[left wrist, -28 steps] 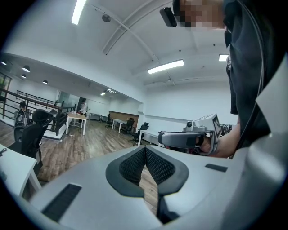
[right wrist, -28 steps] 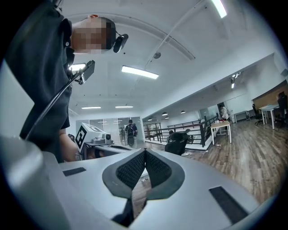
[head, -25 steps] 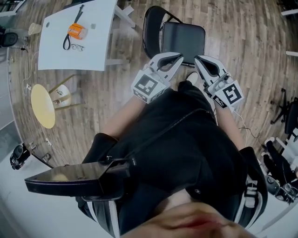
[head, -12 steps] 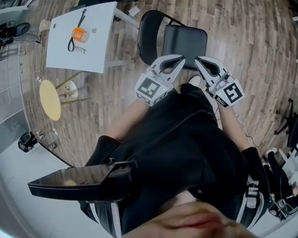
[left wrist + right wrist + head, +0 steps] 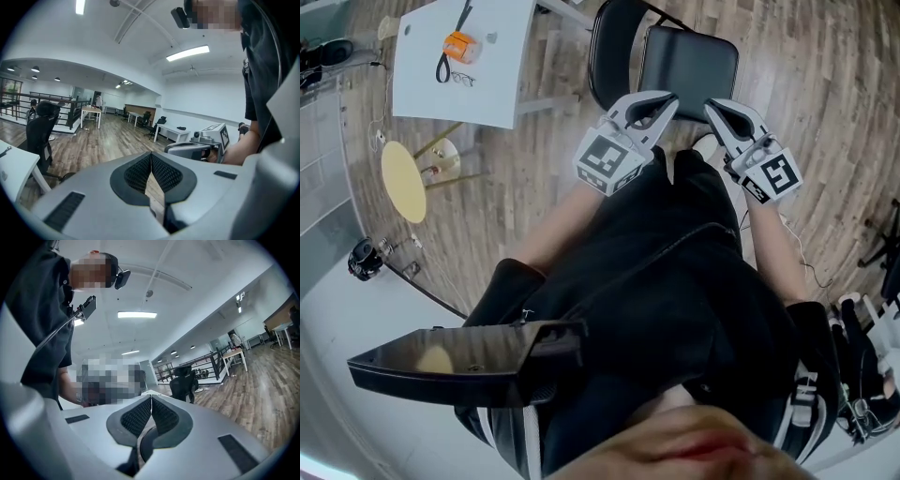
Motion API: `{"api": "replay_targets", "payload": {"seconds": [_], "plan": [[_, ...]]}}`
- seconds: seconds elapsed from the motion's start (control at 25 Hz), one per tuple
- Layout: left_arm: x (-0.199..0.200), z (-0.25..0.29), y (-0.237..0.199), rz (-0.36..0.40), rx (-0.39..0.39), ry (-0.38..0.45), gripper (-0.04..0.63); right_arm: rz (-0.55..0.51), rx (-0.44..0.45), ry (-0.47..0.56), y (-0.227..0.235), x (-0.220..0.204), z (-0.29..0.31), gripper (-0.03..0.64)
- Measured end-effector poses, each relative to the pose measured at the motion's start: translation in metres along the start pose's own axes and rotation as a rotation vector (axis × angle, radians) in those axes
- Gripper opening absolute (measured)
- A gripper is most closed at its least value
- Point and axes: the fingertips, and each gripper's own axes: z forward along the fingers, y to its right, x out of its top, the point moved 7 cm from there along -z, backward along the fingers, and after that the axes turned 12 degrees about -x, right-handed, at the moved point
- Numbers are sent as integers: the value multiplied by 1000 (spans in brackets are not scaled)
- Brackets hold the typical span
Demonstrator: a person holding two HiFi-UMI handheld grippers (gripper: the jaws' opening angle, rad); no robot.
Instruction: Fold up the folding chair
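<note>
The black folding chair (image 5: 689, 58) stands unfolded on the wood floor at the top of the head view, its seat flat and its backrest (image 5: 612, 42) to the left. My left gripper (image 5: 671, 99) hovers shut just before the seat's near edge, holding nothing. My right gripper (image 5: 712, 109) hangs beside it, also shut and empty. In the left gripper view my left gripper (image 5: 151, 157) has its pads pressed together, with the right gripper's body (image 5: 204, 140) seen beyond. In the right gripper view my right gripper (image 5: 151, 400) is likewise shut.
A white table (image 5: 492, 89) with an orange object (image 5: 461, 45) and glasses stands at the upper left. A round yellow stool (image 5: 401, 180) is nearby. Dark equipment (image 5: 862, 347) lies at the right edge. A black office chair (image 5: 185, 380) stands farther off.
Both grippers have moved forward and lower, toward the chair's front edge, and both stayed shut. The head view has shifted a little.
</note>
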Motion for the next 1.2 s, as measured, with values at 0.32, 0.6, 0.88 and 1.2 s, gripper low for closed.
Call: {"api": "replay_targets", "payload": {"seconds": [0.32, 0.6, 0.88, 1.2], "plan": [[-41, -21, -93, -67, 82, -100, 6, 84, -29, -68, 16, -53, 55, 11], [-88, -50, -176, -224, 288, -186, 6, 211, -56, -211, 80, -160, 91, 11], [-137, -70, -235, -305, 474, -318, 8, 362, -42, -344, 151, -268, 92, 11], [-187, -56, -275, -435, 488, -540, 170, 480, -220, -439, 232, -363, 61, 41]]}}
